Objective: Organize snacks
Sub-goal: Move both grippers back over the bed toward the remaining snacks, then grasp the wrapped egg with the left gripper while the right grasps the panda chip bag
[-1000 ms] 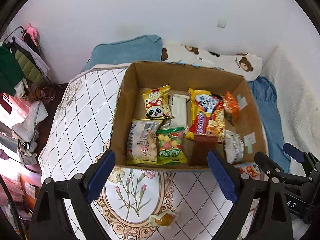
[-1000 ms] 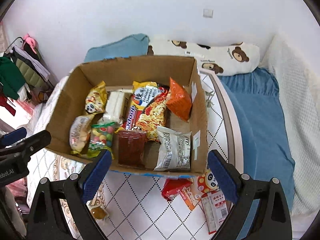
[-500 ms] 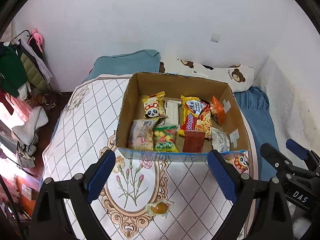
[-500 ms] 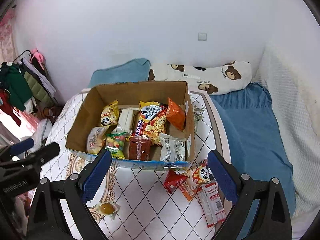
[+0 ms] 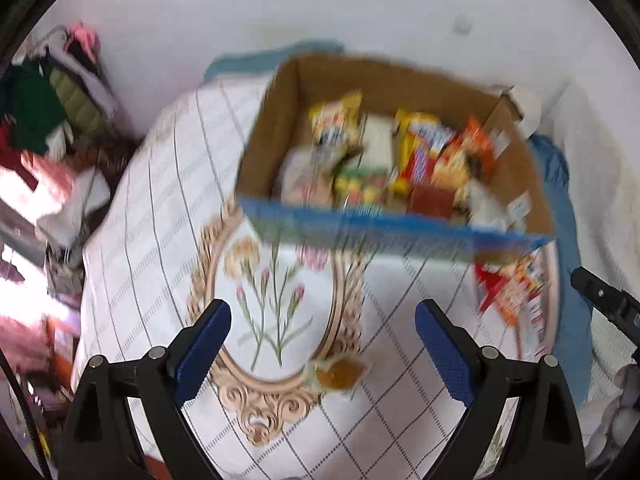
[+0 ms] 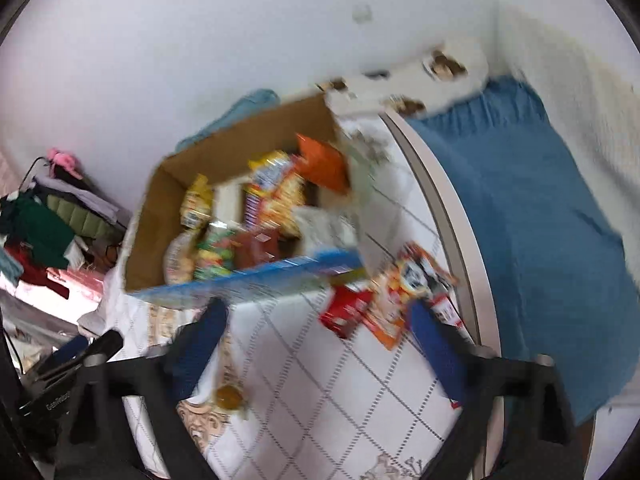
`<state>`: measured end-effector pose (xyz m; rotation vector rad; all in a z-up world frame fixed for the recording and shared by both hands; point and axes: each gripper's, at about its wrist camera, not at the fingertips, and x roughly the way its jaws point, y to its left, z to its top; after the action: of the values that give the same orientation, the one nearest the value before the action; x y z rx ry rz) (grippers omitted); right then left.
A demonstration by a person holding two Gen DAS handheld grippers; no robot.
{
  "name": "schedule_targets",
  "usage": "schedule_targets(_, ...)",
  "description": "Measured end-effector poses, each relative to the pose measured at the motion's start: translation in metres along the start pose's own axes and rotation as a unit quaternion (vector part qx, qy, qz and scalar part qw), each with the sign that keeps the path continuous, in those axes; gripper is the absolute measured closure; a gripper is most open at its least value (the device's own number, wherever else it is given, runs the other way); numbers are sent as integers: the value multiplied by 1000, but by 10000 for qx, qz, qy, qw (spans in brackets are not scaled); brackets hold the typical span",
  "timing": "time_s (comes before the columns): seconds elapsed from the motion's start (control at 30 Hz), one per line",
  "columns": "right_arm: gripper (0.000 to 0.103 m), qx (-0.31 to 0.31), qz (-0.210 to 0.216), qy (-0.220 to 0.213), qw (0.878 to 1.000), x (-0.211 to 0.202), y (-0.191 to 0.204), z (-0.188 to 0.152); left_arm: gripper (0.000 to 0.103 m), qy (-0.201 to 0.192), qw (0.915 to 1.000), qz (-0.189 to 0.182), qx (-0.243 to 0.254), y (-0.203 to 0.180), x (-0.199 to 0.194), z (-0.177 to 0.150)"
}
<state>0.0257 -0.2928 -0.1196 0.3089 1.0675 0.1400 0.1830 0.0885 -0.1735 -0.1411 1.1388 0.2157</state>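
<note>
Both the left gripper (image 5: 322, 332) and right gripper (image 6: 316, 334) hang spread and empty near the snack-filled cardboard box (image 5: 264, 136). Only the right view clearly shows loose packets (image 6: 386, 300) just beside it.

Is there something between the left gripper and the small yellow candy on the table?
Nothing visible. The candy lies on bare tablecloth just ahead of the open left gripper, and the box sits farther back.

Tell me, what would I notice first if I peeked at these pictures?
Probably the cardboard box in the middle of the flowery tablecloth, stuffed with bright snack packets. Next, the loose red and orange packets lying on the cloth beside the box, and a small amber candy between the open left hand-held gripper's blue fingers.
</note>
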Motion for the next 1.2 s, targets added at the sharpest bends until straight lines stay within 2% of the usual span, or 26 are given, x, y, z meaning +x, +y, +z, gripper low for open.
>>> schedule_targets(0.17,41,681,16,608,9958,61,-54,-4,9,674,9975,176,-123,4,44,-20)
schedule_targets(0.37,41,1859,194,1062,9766,134,-109,-7,9,1246,9912,343,-272,12,77,-36)
schedule_targets(0.47,45,1858,163,1087,9764,161,-113,-6,9,1513,9875,309,-313,17,87,-46)
schedule_targets(0.5,51,1670,-13,1083,9800,166,-110,-5,9,1567,9867,279,-317,18,89,-49)
schedule_targets(0.53,58,1557,-76,1011,9826,167,-108,-5,9,1594,9864,242,-326,19,90,-50)
schedule_targets(0.63,66,1232,-122,844,9887,156,-103,-7,9,1653,9857,52,-333,23,89,-55)
schedule_targets(0.8,67,657,-246,756,9947,122,-93,-20,9,1784,9832,-373,-122,25,93,-63)
schedule_targets(0.97,67,534,-172,972,9937,82,-76,-51,9,1937,9776,-784,261,13,104,-71)
schedule_targets(1.03,67,450,-78,1194,9918,71,-67,-72,10,1917,9767,-882,390,4,112,-75)
schedule_targets(1.07,67,434,-15,1277,9909,67,-67,-79,13,1923,9758,-943,434,-1,118,-75)
schedule_targets(1.13,67,260,63,1506,9882,69,-56,-101,34,1958,9736,-1048,521,-9,128,-76)
schedule_targets(1.2,67,108,96,1673,9858,81,-46,-116,36,2026,9722,-973,654,-13,145,-76)
